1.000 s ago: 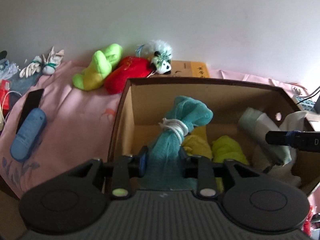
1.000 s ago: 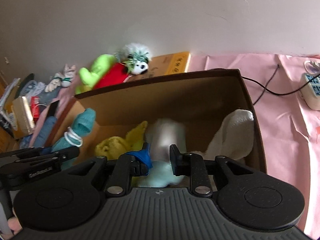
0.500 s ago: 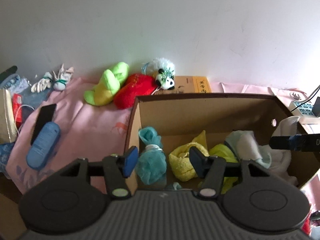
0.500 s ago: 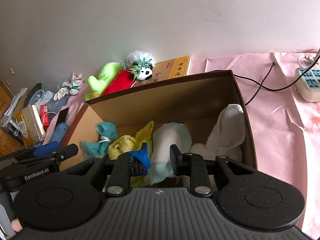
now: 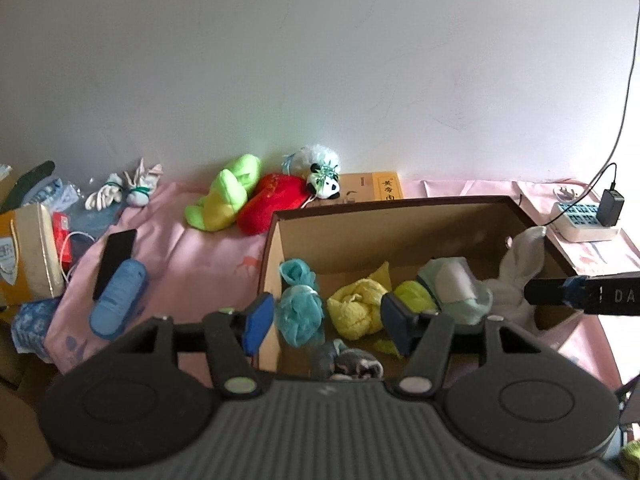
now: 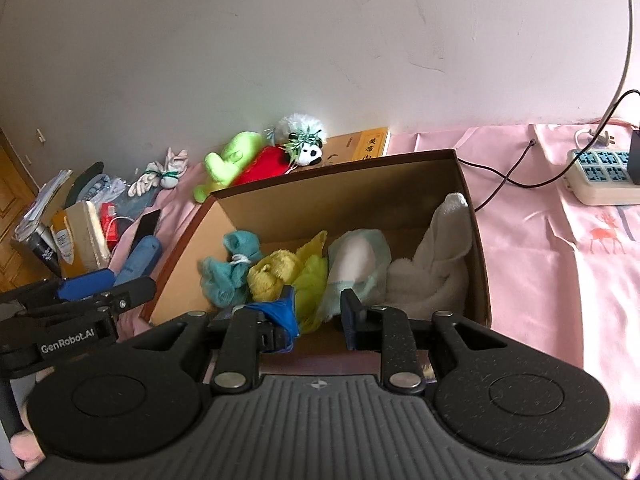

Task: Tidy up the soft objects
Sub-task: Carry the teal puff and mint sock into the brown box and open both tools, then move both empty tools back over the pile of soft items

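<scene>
Inside the brown cardboard box (image 5: 400,206), 5 soft bundles in a row: teal bundle (image 5: 298,308) tied with white string at the left wall, yellow bundle (image 5: 356,306) touching it, lime cloth (image 5: 412,298) next, pale green and white bundle (image 5: 456,288) after that, white towel (image 5: 520,264) leaning on the right wall. Down by the near wall, a grey striped piece (image 5: 356,366), partly hidden.

Above the near edge of the box, left hand-held gripper (image 5: 326,320): jaws moderately wide, blue pads well apart, nothing between them, teal and yellow bundles seen through the gap below. Further right, right hand-held gripper (image 6: 318,312): jaws narrow, drawn almost together, gripping nothing, left pad crumpled and hanging loose, pale green cloth visible beyond the slit but lying in the box.

Outside the box, on the pink cloth (image 5: 200,264) by the wall: lime-green plush (image 5: 226,200) beside red plush (image 5: 276,202), panda plush (image 5: 326,182) touching the red one, yellow book (image 5: 380,190) behind the box. Further left, 2 white tied socks (image 5: 120,192), black phone (image 5: 114,256), blue case (image 5: 118,300) just beside it. Off to the right, white power strip (image 5: 580,224) with a black plug in it.
</scene>
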Action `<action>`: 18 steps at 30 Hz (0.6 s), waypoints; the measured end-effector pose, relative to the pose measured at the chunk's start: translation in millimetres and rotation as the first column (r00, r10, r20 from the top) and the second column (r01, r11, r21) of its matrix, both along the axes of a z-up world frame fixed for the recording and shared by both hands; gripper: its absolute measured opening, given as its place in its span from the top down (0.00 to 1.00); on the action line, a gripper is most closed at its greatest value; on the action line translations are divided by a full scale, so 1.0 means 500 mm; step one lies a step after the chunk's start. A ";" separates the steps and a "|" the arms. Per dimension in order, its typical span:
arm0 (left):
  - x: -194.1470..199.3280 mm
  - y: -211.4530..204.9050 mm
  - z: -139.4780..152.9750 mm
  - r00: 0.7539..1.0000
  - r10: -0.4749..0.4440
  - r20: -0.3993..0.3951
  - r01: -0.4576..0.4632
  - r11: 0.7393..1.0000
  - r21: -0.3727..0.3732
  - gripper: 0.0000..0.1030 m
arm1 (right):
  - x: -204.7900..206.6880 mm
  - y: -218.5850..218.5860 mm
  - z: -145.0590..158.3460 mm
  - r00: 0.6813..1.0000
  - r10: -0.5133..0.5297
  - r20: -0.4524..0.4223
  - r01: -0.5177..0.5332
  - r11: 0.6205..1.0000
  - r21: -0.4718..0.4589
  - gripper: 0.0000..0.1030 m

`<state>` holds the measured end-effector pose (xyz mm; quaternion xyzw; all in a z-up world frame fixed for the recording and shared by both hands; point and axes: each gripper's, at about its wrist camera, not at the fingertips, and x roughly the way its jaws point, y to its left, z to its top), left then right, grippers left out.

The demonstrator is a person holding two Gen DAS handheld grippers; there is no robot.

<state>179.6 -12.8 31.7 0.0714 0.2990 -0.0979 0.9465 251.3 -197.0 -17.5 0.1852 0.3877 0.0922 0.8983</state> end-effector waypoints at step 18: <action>-0.129 0.016 0.019 1.000 0.004 0.016 -0.004 1.000 0.000 0.37 | -0.128 0.005 0.021 0.999 -0.012 0.049 0.011 1.000 0.012 0.91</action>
